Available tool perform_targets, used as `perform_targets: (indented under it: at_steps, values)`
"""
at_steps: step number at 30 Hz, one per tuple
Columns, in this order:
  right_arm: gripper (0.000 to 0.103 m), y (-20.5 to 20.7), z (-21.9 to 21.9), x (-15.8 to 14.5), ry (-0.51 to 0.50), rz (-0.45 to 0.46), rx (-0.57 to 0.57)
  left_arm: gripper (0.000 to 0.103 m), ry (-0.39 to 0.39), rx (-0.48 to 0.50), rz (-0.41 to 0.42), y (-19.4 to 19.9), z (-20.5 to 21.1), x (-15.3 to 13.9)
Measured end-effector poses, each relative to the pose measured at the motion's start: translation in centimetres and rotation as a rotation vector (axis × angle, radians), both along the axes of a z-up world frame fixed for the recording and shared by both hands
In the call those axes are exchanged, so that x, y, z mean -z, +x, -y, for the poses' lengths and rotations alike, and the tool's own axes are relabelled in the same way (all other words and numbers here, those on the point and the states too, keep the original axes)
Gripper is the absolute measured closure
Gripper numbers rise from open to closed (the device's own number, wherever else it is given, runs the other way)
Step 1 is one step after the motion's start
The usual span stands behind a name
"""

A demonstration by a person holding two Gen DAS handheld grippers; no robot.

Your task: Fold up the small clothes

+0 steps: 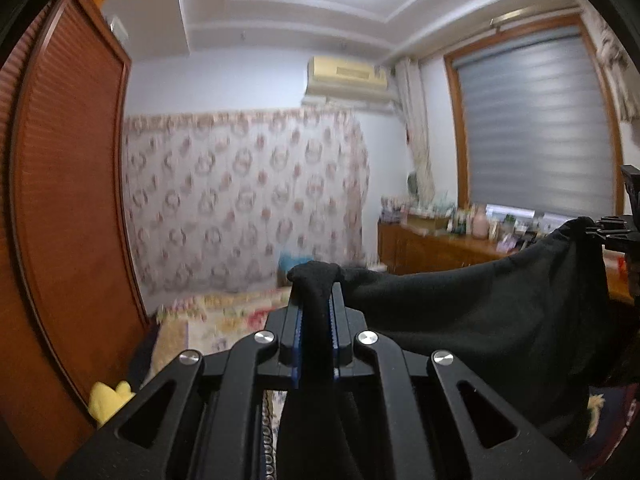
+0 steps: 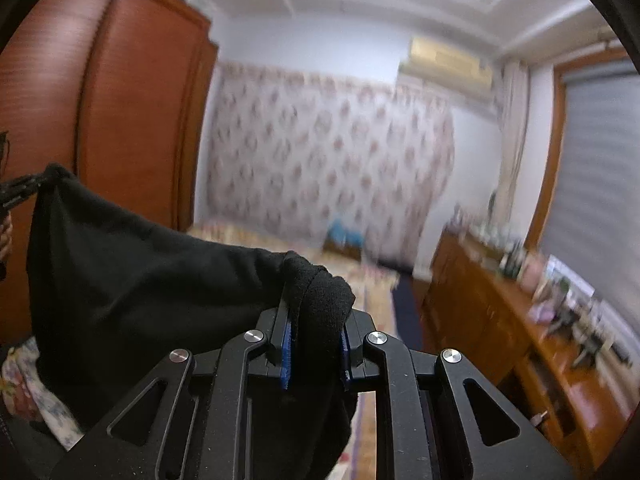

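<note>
A black garment (image 1: pixel 480 320) hangs stretched in the air between my two grippers. My left gripper (image 1: pixel 316 292) is shut on one bunched corner of it. The cloth runs off to the right to my right gripper (image 1: pixel 612 232), which pinches the other corner. In the right wrist view my right gripper (image 2: pixel 316 312) is shut on a thick fold of the black garment (image 2: pixel 132 272), and the cloth stretches left to my left gripper (image 2: pixel 20 192). The garment's lower part hangs below the frames' view.
A bed with a floral cover (image 1: pixel 224 320) lies below and ahead. A wooden wardrobe (image 1: pixel 68 200) stands at left, a wooden dresser (image 2: pixel 500 320) with small items at right. A floral curtain (image 1: pixel 248 200) and a window blind (image 1: pixel 536 128) are behind. A yellow plush toy (image 1: pixel 108 400) lies low left.
</note>
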State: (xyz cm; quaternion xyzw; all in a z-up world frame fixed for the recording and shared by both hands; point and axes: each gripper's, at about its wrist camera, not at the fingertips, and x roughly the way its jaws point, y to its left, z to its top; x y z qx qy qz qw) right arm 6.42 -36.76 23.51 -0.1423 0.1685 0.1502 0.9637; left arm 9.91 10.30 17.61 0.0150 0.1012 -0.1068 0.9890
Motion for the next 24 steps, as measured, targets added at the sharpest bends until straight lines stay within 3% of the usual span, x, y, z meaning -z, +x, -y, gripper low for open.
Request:
perform_targets:
  at_steps: [4, 10, 19, 24]
  values:
    - [0.088, 7.1, 0.3, 7.5, -0.021, -0.124, 0.03, 0.096, 0.002, -0.009, -0.125, 6.7, 1.2, 5.6]
    - [0.087, 15.2, 0.9, 14.6, -0.042, -0.22, 0.073, 0.096, 0.071, -0.022, -0.242, 14.2, 3.8, 10.8]
    - [0.087, 23.3, 2.0, 20.1, -0.02, -0.356, 0.086, 0.096, 0.079, -0.017, -0.353, 20.1, 4.6, 14.6]
    - [0.086, 25.7, 2.0, 22.3, -0.003, -0.417, 0.074, 0.094, 0.096, -0.007, -0.418, 21.9, 5.1, 16.6]
